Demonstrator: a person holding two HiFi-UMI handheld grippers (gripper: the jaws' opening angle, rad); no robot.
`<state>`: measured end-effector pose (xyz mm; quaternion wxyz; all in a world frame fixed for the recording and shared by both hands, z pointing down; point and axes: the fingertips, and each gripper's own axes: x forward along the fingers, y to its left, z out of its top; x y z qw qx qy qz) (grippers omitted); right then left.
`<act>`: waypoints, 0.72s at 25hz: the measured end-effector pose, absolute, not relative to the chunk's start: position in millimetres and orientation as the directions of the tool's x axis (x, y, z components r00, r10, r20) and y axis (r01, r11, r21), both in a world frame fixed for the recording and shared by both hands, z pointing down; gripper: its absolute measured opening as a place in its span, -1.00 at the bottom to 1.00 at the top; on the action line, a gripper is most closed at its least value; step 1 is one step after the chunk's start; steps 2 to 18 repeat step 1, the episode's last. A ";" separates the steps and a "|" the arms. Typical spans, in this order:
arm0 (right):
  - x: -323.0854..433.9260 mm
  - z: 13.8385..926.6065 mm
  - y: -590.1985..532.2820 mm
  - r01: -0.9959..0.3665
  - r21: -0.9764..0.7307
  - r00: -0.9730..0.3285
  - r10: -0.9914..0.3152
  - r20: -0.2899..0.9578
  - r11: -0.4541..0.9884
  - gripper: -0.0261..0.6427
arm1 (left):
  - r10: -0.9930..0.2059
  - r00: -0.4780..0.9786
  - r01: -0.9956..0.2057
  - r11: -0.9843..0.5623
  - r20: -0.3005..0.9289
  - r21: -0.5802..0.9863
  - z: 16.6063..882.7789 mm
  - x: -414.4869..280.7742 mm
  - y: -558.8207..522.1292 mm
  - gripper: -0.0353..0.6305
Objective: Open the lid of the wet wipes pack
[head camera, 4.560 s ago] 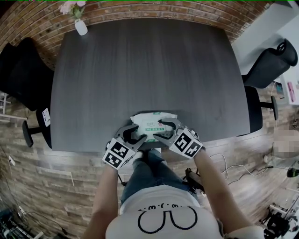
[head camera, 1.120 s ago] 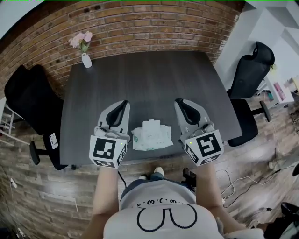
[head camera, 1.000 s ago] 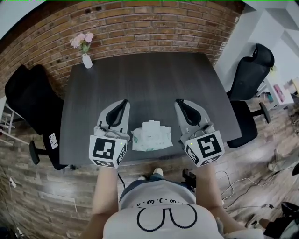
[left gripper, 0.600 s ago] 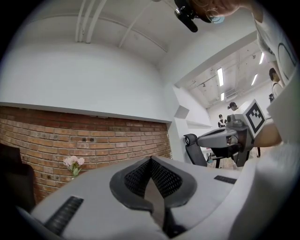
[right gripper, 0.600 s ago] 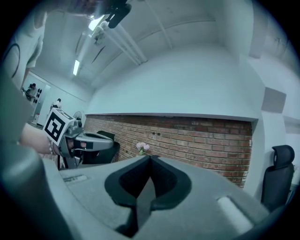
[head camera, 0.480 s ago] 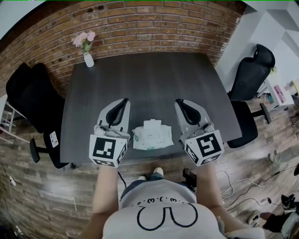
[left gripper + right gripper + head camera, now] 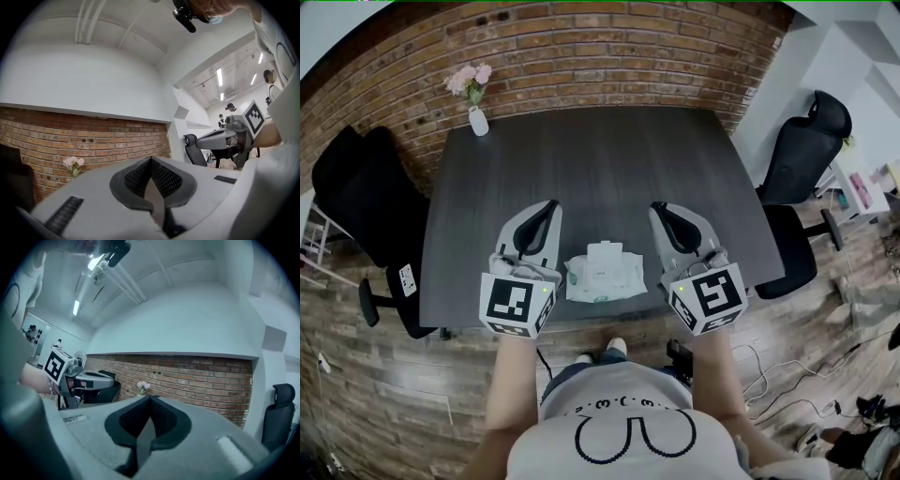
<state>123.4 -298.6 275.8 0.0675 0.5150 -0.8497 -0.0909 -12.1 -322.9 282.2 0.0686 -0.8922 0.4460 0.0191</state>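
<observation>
Left gripper (image 7: pixel 549 206) and right gripper (image 7: pixel 660 208): jaws pressed together, nothing between them.
Wet wipes pack (image 7: pixel 605 271) lies on the dark table (image 7: pixel 581 159) by its near edge, between the two grippers, apart from both.

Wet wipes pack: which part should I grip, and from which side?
Probably its left end, with the left gripper coming from the left: the pack lies flat, its thin ends face sideways, and that leaves the white lid free.
</observation>
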 end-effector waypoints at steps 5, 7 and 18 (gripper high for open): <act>123.9 276.2 -298.8 -0.864 0.221 -0.460 -0.888 0.021 0.453 -0.93 | -0.793 0.601 -0.799 -0.592 -0.096 -0.105 282.3 -12.0 -323.0 -0.90; 123.9 276.2 -298.8 -0.864 0.221 -0.460 -0.888 0.021 0.453 -0.93 | -0.793 0.601 -0.799 -0.592 -0.096 -0.105 282.3 -12.0 -323.0 -0.90; 123.9 276.2 -298.8 -0.864 0.221 -0.460 -0.888 0.021 0.453 -0.93 | -0.793 0.601 -0.799 -0.592 -0.096 -0.105 282.3 -12.0 -323.0 -0.90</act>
